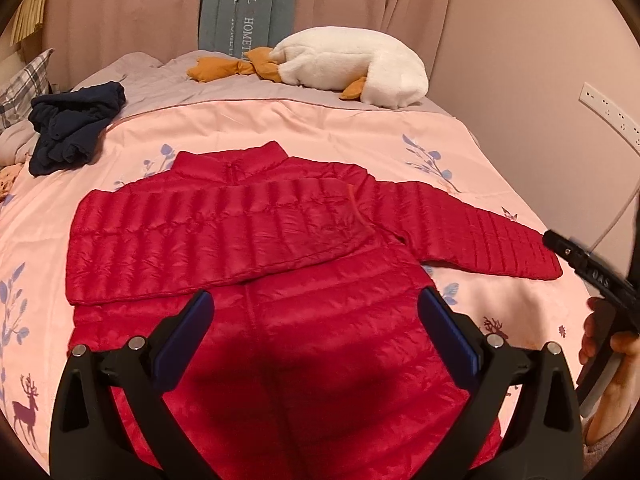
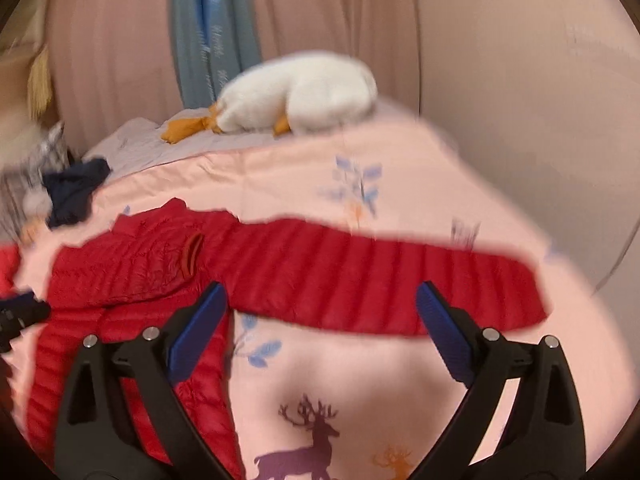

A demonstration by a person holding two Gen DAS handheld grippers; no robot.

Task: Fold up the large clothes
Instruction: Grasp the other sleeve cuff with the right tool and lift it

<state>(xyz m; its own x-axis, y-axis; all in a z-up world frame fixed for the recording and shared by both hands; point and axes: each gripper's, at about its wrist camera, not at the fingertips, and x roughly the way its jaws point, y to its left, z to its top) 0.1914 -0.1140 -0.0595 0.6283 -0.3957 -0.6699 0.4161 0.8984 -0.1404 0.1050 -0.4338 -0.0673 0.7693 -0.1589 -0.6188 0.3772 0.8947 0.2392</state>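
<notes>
Blue pads of left gripper (image 1: 312, 332) sit nearest, jaws wide apart w/ nothing between, hovering over lower body of red puffer jacket (image 1: 280, 340). Jacket lies spread mid-bed on pink deer-print duvet (image 1: 320, 128); one sleeve already folded across chest (image 1: 208, 236), other sleeve (image 1: 488, 240) stretched out toward right edge of bed. Right gripper (image 2: 320, 320) also spread wide, empty, above that outstretched sleeve; view blurred. Judgement: quilted shell looks light, soft, puffy, prob. slick nylon, so will slide and spring back, needs pressing flat after each fold. Best hold likely sleeve cuff end near right edge, pinch through both layers. Navy garment (image 1: 76, 128) near left edge, plush goose (image 1: 348, 64) at far end.
</notes>
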